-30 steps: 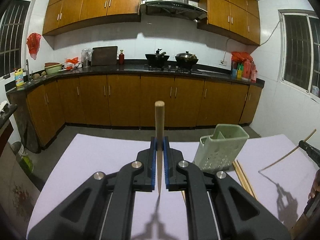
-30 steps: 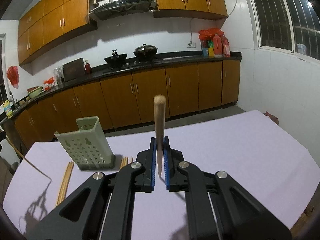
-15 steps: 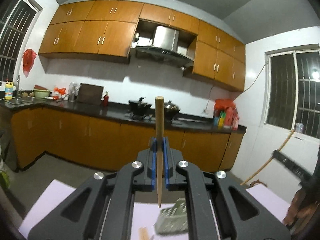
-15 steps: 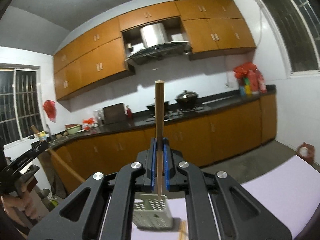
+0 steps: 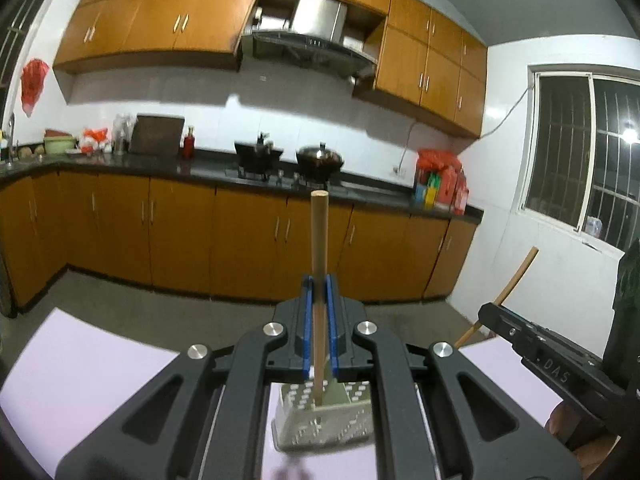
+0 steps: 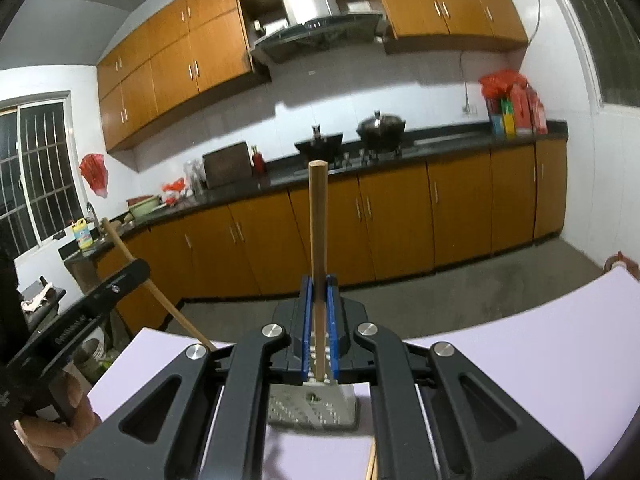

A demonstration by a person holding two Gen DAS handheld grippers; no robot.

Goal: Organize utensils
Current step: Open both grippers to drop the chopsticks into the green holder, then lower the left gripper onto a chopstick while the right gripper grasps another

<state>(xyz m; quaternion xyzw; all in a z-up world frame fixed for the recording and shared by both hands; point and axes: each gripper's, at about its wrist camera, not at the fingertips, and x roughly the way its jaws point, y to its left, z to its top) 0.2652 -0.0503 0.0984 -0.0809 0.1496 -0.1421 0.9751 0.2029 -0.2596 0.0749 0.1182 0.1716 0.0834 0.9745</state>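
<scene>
My left gripper (image 5: 319,292) is shut on a wooden chopstick (image 5: 319,248) held upright, its lower tip above the pale green perforated utensil holder (image 5: 324,424) on the lilac table. My right gripper (image 6: 319,292) is shut on another upright chopstick (image 6: 318,220), its tip over the same holder (image 6: 316,408). Each gripper shows in the other's view: the right one (image 5: 532,344) at the right, the left one (image 6: 80,316) at the left, both with their chopsticks slanting.
The lilac table (image 5: 88,364) lies below both grippers. A loose chopstick tip (image 6: 372,460) lies in front of the holder. Kitchen cabinets, a stove with two woks (image 5: 320,160) and a counter stand beyond the floor.
Both grippers tilted back down from the raised pose and now hold their chopsticks point-down over the holder, which sits nearer and more central beneath the fingers.
</scene>
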